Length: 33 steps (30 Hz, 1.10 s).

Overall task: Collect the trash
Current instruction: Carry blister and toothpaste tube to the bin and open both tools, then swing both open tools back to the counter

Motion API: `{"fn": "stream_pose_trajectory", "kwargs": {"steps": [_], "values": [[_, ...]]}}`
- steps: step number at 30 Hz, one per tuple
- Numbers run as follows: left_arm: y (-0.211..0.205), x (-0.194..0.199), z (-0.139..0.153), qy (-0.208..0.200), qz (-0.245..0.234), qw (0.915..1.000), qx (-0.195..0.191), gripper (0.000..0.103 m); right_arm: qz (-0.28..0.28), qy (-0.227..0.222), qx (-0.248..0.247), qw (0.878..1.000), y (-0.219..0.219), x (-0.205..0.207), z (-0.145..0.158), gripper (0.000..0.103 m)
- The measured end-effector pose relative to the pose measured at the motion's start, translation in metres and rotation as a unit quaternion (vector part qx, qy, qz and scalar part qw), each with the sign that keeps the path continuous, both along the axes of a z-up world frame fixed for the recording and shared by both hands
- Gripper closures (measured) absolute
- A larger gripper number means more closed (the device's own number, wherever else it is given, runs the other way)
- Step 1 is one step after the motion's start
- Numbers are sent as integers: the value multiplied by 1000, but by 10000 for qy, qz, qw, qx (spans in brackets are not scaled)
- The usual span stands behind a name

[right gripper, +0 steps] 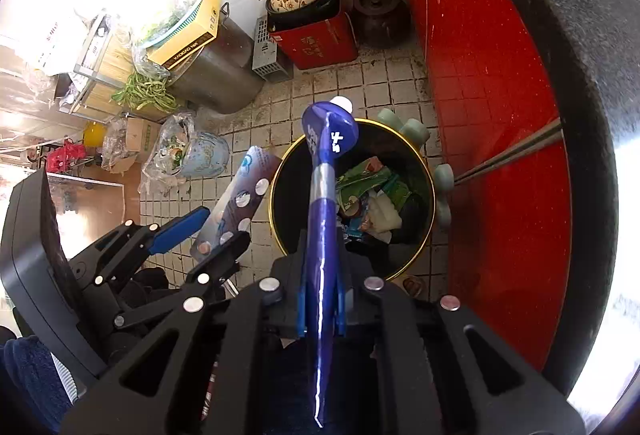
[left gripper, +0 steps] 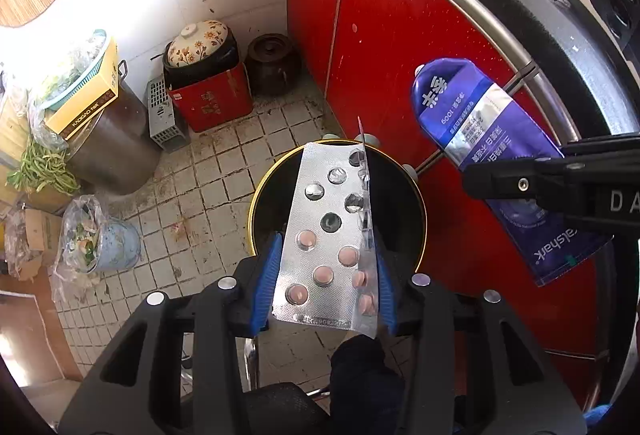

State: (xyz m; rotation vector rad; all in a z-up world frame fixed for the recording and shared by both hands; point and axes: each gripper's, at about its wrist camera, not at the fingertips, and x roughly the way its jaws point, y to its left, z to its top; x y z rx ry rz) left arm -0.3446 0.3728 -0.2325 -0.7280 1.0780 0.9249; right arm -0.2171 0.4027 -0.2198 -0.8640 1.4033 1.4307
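My left gripper is shut on a silver blister pack with pink pills, which is bent between the blue pads. The pack hangs over a round black bin with a gold rim on the tiled floor. My right gripper is shut on a flattened blue tube, seen edge-on above the same bin, which holds crumpled wrappers. In the left wrist view the blue tube and right gripper sit to the right. In the right wrist view the left gripper and blister pack are just left of the bin.
Red cabinet doors under a dark counter edge stand right of the bin. At the back are a red box with a floral pot, a brown jar, a metal pot and a bagged scrap bucket.
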Motion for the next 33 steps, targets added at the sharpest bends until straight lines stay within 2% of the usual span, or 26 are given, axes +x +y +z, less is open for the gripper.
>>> {"fn": "stream_pose_trajectory", "kwargs": {"steps": [6,9,10,11,12,13,14,16,18,20,25,29,31,33], "values": [[3,1,-7,-26,14,10000,-75,60,-16,-28,-27,10000,1,2,-1,92],[4,3,-9,-51,-4,9999,-102,57,-4,-10,25,10000,1,3,2,92],[5,3,-10,-50,-1,9999,-111,52,5,-16,18,10000,4,3,1,90],[5,2,-12,-57,-1,9999,-131,41,6,23,6,10000,4,4,0,81],[5,2,-12,-63,13,9999,-132,35,0,36,-4,10000,4,4,0,71],[5,0,-13,-75,44,9999,-123,27,-28,9,31,10000,3,5,3,44],[6,-1,-13,-71,63,9999,-127,26,-79,-27,145,9999,0,8,9,34],[6,-2,-12,-30,67,9998,-164,25,-84,-30,202,9998,-4,11,17,34],[4,-3,-7,-13,77,9998,-178,20,-90,21,304,9995,-12,17,31,33],[2,-1,6,-47,100,9999,-119,9,-118,-32,466,9988,-25,26,53,23],[-10,29,52,-157,-201,9997,-24,6,-658,-409,911,9928,-81,72,117,8],[-34,77,98,-396,-872,9948,336,6,-1358,-1086,1229,9771,-158,126,162,7],[-52,114,120,-561,-1351,9883,438,6,-1938,-1485,1238,9618,-209,156,178,7],[-72,148,138,-723,-1848,9788,512,6,-2708,-1821,1171,9380,-268,185,192,7]]}}
